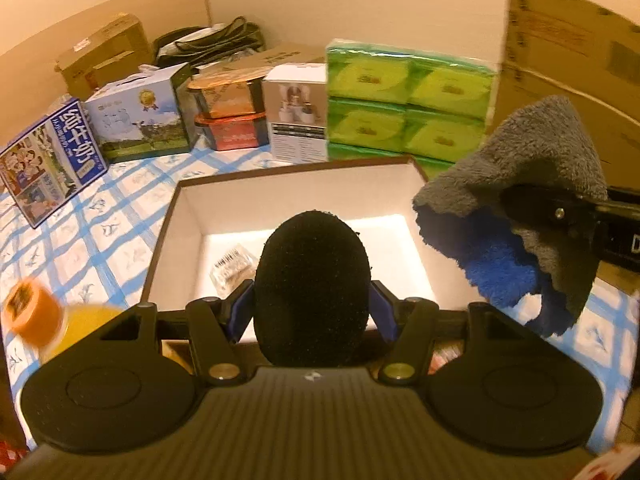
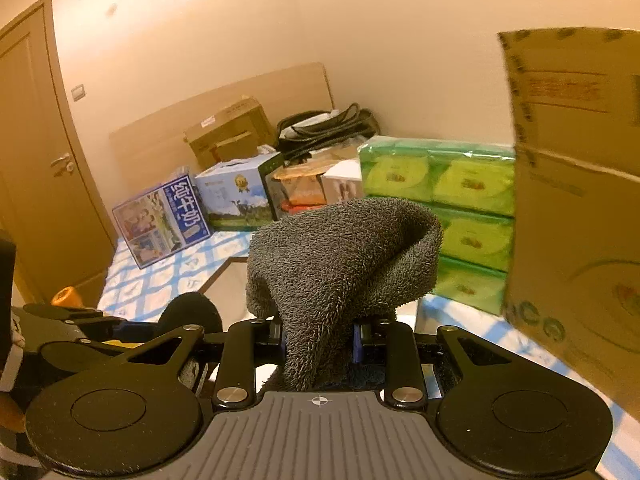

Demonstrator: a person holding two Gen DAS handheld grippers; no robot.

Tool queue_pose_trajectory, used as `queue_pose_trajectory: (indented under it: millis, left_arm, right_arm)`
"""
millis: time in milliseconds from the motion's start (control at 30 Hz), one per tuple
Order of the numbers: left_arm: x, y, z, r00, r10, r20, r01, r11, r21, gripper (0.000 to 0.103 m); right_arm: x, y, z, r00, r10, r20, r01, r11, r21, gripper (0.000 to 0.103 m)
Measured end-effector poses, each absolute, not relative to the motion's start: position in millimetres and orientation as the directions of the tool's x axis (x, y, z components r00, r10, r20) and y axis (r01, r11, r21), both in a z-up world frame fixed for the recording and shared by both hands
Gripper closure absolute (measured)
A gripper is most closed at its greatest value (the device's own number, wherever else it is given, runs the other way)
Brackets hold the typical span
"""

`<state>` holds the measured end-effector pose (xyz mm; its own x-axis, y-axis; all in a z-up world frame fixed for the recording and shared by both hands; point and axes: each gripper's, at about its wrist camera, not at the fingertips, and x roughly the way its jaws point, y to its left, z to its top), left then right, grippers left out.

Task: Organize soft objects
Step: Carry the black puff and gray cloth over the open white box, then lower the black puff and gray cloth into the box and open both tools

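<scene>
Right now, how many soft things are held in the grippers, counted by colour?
Black soft things: 1, the round black fuzzy pad in the left gripper.
Grey-and-blue soft things: 1, the fluffy grey and blue towel in the right gripper.
Total: 2.

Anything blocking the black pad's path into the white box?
Nothing visible. The black pad in the left gripper sits over the open white box; only a small clear packet lies inside, left of it.

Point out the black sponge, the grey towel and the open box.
black sponge (image 1: 311, 280), left wrist view, middle of its face.
grey towel (image 2: 344, 256), right wrist view, centre of the fold.
open box (image 1: 180, 236), left wrist view, left inner wall.
</scene>
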<state>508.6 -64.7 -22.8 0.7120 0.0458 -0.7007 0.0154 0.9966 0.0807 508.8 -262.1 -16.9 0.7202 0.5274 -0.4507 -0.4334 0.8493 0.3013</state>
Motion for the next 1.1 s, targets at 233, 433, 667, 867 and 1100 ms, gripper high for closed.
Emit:
queue_pose_trajectory:
  millis: [233, 433, 667, 867, 1100]
  left_arm:
    - [552, -58, -39, 0.682, 0.123, -0.721, -0.089, 0.992, 0.085, 0.044]
    - [577, -58, -61, 0.654, 0.171, -0.736, -0.145, 0.984, 0.100, 0.044]
    - [604, -50, -87, 0.615, 0.216, -0.758, -0.209, 0.972, 0.108, 0.044]
    - [616, -43, -100, 0.597, 0.239, -0.766, -0.234, 0.965, 0.119, 0.044]
    - [619, -42, -105, 0.585, 0.236, -0.776, -0.245, 0.963, 0.109, 0.043]
  right_arm:
    - [564, -239, -42, 0.685, 0.531, -0.499, -0.448, 0.847, 0.286, 0.075]
    - [596, -225, -62, 0.646, 0.543, -0.537, -0.453, 0.838, 0.304, 0.075]
    - [627, -217, -84, 0.616, 0.546, -0.567, -0.447, 0.836, 0.319, 0.075]
    - [642, -208, -96, 0.607, 0.533, -0.590, -0.447, 0.842, 0.301, 0.074]
    - [645, -212, -94, 0.630, 0.542, -0.556, -0.426, 0.840, 0.336, 0.036]
